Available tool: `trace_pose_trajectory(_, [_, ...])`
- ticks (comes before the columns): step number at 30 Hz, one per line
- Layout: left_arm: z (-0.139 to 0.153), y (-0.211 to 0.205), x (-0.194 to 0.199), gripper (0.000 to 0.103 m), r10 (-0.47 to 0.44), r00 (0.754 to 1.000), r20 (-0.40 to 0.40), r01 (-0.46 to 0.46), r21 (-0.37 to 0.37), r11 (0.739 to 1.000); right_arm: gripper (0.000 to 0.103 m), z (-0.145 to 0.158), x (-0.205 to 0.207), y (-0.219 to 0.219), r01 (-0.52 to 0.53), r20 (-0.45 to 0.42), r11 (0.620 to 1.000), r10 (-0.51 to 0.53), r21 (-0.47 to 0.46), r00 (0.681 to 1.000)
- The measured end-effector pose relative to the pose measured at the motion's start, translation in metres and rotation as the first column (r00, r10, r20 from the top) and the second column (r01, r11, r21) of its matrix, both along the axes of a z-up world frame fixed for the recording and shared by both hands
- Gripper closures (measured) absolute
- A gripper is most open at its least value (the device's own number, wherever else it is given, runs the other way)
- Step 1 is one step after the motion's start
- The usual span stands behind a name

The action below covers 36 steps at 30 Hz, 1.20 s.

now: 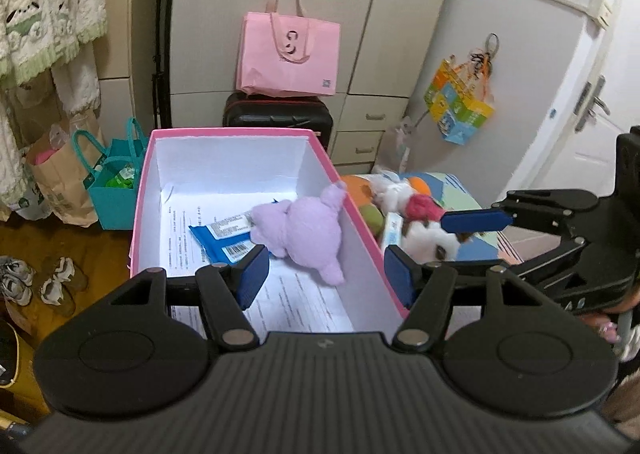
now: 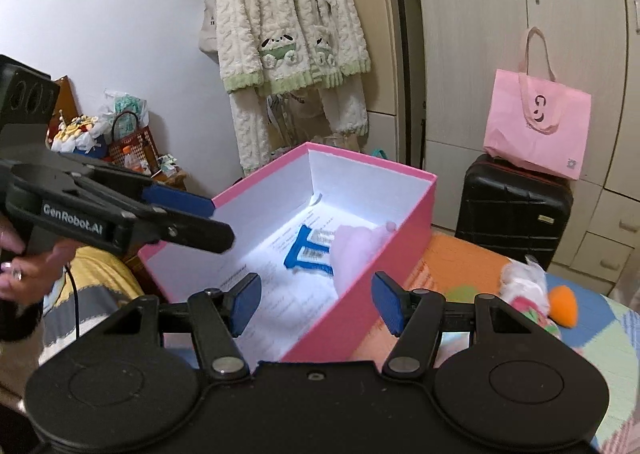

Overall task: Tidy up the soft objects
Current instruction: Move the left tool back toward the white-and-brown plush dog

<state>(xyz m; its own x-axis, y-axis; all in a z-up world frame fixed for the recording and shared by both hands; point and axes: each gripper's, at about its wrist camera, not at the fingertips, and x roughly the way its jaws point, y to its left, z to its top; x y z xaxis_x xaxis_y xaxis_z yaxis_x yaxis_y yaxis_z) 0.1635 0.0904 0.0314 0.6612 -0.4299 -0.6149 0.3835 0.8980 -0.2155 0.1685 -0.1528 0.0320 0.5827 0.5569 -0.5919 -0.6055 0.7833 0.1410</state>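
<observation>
Jaws apart (both empty), purple plush (image 1: pixel 308 232) in box (image 1: pixel 224 132)

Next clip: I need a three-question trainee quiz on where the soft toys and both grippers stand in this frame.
1. True or false: the purple plush toy lies inside the pink box.
2. Which is in the box beside that toy? A) a blue packet B) an orange toy C) a shoe
3. Fill in: the left gripper and the right gripper both have their jaws ____, holding nothing.

Key:
1. True; it rests on the printed paper lining the bottom.
2. A; the other soft toys lie outside on the bedspread.
3. Open.
</observation>
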Motion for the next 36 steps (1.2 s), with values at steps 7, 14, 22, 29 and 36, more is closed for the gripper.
trace_pose_trajectory(7, [0.012, -0.020, -0.031, 0.040, -0.081, 0.997, 0.015, 0.081, 0.010, 0.997, 0.037, 0.008, -0.033, -0.041, 0.040, 0.026, 0.998, -0.038, -0.047, 0.999])
trace_pose_trajectory(14, [0.014, -0.061, -0.050, 0.040, -0.174, 0.984, 0.034, 0.173, 0.029, 0.985, 0.037, 0.010, -0.061, -0.084, 0.090, 0.041, 0.992, -0.087, -0.086, 0.995])
trace_pose_trajectory(22, [0.007, -0.114, -0.059, 0.040, -0.260, 0.965, 0.038, 0.258, 0.050, 0.965, 0.036, 0.001, -0.076, -0.121, 0.121, 0.062, 0.988, -0.116, -0.094, 0.991])
trace_pose_trajectory(29, [-0.012, -0.147, -0.045, 0.040, -0.252, 0.968, -0.014, 0.252, 0.045, 0.967, 0.036, -0.018, -0.070, -0.141, 0.133, 0.074, 0.984, -0.124, -0.123, 0.990])
trace_pose_trajectory(36, [-0.029, -0.166, -0.012, 0.040, -0.174, 0.983, -0.053, 0.177, 0.052, 0.983, 0.036, -0.041, -0.046, -0.164, 0.178, 0.073, 0.975, -0.169, -0.135, 0.983])
